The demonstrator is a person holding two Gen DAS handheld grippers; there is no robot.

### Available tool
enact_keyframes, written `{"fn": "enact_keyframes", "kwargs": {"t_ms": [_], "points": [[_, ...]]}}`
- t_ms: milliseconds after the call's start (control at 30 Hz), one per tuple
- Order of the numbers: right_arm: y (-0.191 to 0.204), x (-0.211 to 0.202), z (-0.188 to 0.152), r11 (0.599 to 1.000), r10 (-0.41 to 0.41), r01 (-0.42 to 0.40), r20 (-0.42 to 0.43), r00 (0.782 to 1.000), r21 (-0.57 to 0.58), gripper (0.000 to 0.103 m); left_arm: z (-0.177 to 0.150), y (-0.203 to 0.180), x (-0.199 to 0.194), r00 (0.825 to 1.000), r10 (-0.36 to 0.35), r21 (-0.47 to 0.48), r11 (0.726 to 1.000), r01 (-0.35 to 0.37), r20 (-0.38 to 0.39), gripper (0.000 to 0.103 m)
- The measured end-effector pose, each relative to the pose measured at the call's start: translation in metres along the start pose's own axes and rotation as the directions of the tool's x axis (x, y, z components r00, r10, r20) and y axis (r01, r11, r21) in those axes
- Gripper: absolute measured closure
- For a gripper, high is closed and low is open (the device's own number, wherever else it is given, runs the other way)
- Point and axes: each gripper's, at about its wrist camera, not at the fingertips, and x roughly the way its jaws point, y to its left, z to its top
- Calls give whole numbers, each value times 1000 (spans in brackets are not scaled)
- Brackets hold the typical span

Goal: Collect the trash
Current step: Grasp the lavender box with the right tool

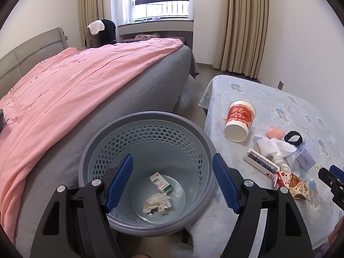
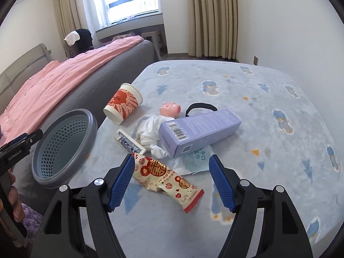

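Right now the right gripper [image 2: 171, 181] is hovering low over the near edge of the blanket-covered table [image 2: 279, 129], jaws spread wide and holding nothing, with the red-and-cream snack wrapper [image 2: 166, 177] lying flat between its blue fingers [image 2: 121, 182]. Judging by that, the step in hand is picking up this wrapper; the next move is calling for a lower approach and a pinch on the thin, crinkly film, probably at a raised edge, before carrying it left. The left gripper [image 1: 173, 183] is also gaping open and empty, poised above the grey bin [image 1: 148, 118], which is standing on the left between the table and the bed [image 1: 64, 81]. A small green-and-white box [image 1: 161, 182] and a crumpled paper wad [image 1: 158, 203] are already lying in the bottom of the bin, so the collecting is looking partly done. A little farther on the table are lying a flat packet [image 2: 194, 160], a card deck [image 2: 129, 143], a white cloth [image 2: 151, 132] and a long purple box [image 2: 200, 130]. Beyond those are sitting a tipped paper cup [image 2: 123, 104], a pink pig toy [image 2: 171, 108] and a black band [image 2: 201, 106]. Whether the toy and band count as trash I cannot tell.
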Motion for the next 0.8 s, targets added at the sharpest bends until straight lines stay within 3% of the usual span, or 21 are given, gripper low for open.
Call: {"fn": "enact_keyframes", "kwargs": {"t_ms": [433, 600, 800], "points": [[21, 51, 42, 991, -135, 134, -38, 990, -23, 29, -1, -25, 7, 1000, -20, 55, 998, 19, 4, 30], [19, 65, 42, 975, -219, 217, -55, 974, -41, 29, -1, -25, 6, 999, -34, 53, 998, 34, 1, 30], [-3, 58, 30, 969, -248, 246, -83, 965, -36, 29, 0, -24, 4, 999, -54, 45, 998, 54, 2, 30]]}}
